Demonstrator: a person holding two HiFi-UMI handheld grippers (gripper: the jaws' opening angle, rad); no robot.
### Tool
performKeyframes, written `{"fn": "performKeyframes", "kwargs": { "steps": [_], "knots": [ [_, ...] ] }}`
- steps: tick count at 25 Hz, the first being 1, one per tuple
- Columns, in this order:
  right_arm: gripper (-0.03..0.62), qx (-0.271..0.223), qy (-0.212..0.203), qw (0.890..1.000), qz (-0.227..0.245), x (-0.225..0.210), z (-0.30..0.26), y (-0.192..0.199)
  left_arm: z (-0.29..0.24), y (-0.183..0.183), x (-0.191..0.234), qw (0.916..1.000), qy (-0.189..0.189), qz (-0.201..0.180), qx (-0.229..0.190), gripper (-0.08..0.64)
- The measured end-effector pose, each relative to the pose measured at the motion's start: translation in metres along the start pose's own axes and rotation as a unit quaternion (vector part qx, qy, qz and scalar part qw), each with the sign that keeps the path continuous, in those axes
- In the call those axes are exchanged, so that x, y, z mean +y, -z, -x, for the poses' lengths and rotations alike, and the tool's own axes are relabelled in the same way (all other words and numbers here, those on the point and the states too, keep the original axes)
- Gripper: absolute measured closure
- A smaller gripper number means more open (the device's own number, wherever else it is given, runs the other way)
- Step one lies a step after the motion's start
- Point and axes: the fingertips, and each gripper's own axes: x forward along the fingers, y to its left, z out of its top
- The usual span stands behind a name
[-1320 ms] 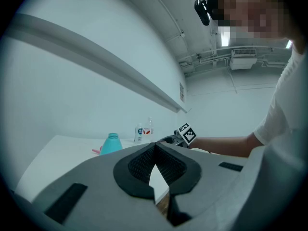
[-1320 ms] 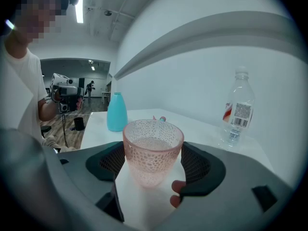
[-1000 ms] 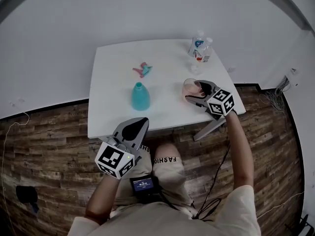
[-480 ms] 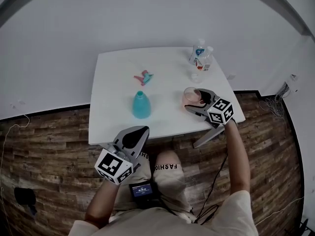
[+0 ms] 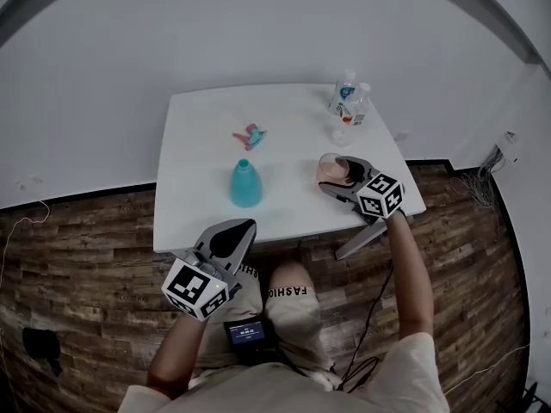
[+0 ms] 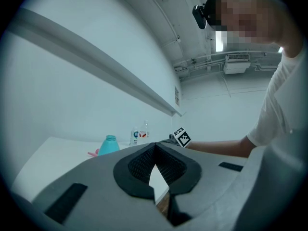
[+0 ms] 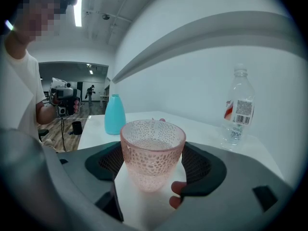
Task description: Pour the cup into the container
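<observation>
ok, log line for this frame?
right gripper: shut on cup, upright on table | left gripper: shut, empty | teal container: untouched | pour: not started

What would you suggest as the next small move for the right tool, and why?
Probably lift the cup straight up, keeping it level. The right tool seems closed on its sides, but it stands on the table with liquid inside, well apart from the teal container, so it should clear the surface before travelling.
</observation>
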Motion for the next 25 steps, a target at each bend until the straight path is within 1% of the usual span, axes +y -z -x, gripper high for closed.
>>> {"fn": "performKeyframes", "kwargs": {
  "steps": [4, 7, 13, 19, 22, 25],
  "knots": [
    [0.215, 0.002, 0.007, 1.000, 0.002, 0.001, -0.001, -0.002, 0.004, 0.000, 0.007, 0.9999, -0.012, -0.001, -0.001, 0.548],
    [0.218, 0.005, 0.019, 1.000, 0.003, 0.002, -0.001, -0.002, 0.006, 0.004, 0.008, 0.9999, -0.014, 0.007, -0.001, 0.548],
    [0.221, 0.020, 0.035, 0.999, 0.020, 0.004, -0.002, -0.007, 0.014, 0.002, 0.014, 0.9996, -0.023, 0.013, -0.004, 0.548],
    [0.221, -0.007, 0.069, 0.998, 0.015, 0.003, -0.002, -0.029, 0.024, -0.003, 0.020, 0.9993, -0.033, 0.015, -0.012, 0.548],
    [0.222, -0.007, 0.079, 0.997, 0.011, 0.011, -0.001, -0.030, 0.030, 0.005, 0.021, 0.9990, -0.038, 0.023, -0.009, 0.548],
    [0.222, -0.010, 0.091, 0.996, 0.012, 0.015, -0.002, -0.041, 0.032, 0.001, 0.027, 0.9989, -0.041, 0.022, -0.011, 0.549]
  ]
}}
